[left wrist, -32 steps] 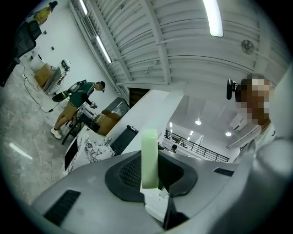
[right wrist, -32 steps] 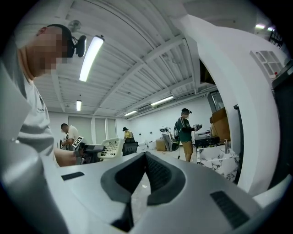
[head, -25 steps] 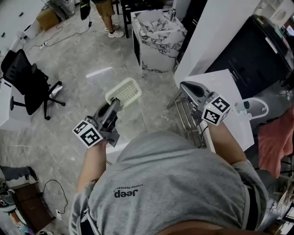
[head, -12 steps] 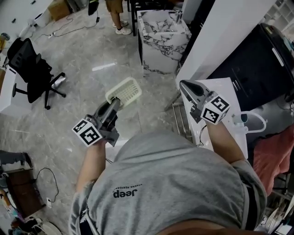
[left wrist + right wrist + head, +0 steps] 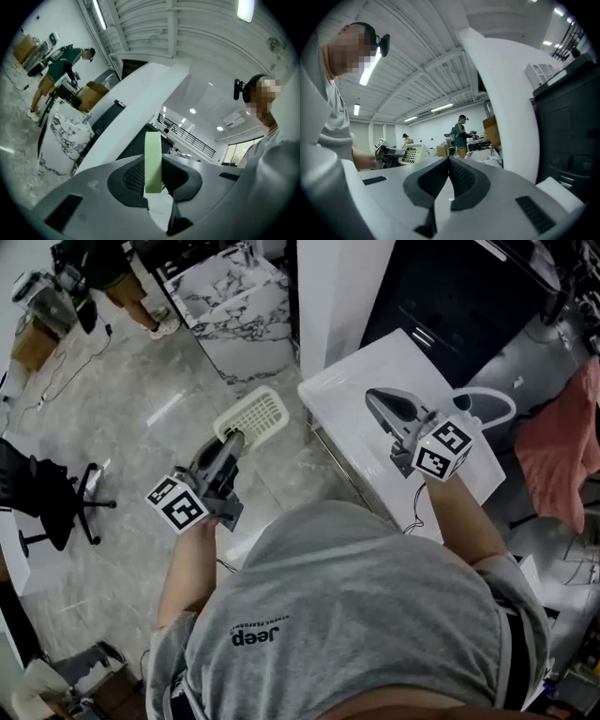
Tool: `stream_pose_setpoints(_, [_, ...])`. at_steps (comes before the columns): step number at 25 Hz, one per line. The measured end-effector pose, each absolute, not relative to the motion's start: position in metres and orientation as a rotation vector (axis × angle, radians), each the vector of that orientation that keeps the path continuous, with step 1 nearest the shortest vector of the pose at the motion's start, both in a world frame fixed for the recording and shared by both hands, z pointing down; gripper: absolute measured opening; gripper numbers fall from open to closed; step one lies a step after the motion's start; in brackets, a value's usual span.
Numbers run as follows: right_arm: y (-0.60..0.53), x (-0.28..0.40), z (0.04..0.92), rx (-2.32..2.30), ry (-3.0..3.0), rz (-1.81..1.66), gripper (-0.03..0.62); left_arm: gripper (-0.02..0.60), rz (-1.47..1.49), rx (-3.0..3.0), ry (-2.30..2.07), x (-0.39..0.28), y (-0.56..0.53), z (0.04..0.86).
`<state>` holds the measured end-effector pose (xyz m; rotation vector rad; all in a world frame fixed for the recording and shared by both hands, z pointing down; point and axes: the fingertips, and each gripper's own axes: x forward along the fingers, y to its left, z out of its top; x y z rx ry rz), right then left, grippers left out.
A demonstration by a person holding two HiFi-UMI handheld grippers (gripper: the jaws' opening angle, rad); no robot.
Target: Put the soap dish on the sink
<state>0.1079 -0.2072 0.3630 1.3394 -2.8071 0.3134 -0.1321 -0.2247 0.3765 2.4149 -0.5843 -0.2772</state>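
Grey polished stone floor (image 5: 141, 427) fills the left half of the head view. A white-and-black marble block (image 5: 234, 306) stands at the top centre, an office chair (image 5: 42, 498) sits at the left edge, and a person (image 5: 108, 273) stands in the upper left corner. Right of centre a white tabletop (image 5: 347, 407) juts in at an angle, backed by a black cabinet (image 5: 459, 287) at the upper right. A white appliance with a loop handle (image 5: 487, 404) sits on the tabletop's far right, and a pink cloth (image 5: 562, 437) hangs at the right edge.

The soap dish (image 5: 255, 416), a pale yellow-green slotted tray, is in the air over the floor just left of the tabletop's near corner, with nothing between the two. The left gripper (image 5: 232, 440) holds it by its near rim. In the left gripper view that rim shows as a thin green strip standing upright between the dark ribbed pads (image 5: 133, 177), and the jaws are only narrowly apart, clamped against it on both sides.

The right gripper (image 5: 373, 399) hovers over the white tabletop. Its own view shows the jaws pressed together at the tips with nothing between them, and the dish appears small at that view's left.
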Motion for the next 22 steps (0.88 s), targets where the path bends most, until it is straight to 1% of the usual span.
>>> stream_pose_setpoints(6, [-0.144, 0.232, 0.373, 1.773, -2.595, 0.348, 0.052, 0.066, -0.098, 2.451, -0.176, 0.016, -0.223, 0.390])
stream_pose_setpoints(12, [-0.071, 0.344, 0.378, 2.089, -2.401, 0.357, 0.052, 0.066, 0.086, 2.429, 0.173, 0.170, -0.180, 0.413])
stream_pose_setpoints(18, [0.016, 0.435, 0.385, 2.342, -2.196, 0.330, 0.052, 0.066, 0.273, 2.375, 0.459, 0.298, -0.107, 0.448])
stream_pose_setpoints(22, [0.074, 0.479, 0.397, 2.498, -2.051, 0.353, 0.052, 0.066, 0.400, 2.313, 0.599, 0.367, -0.058, 0.477])
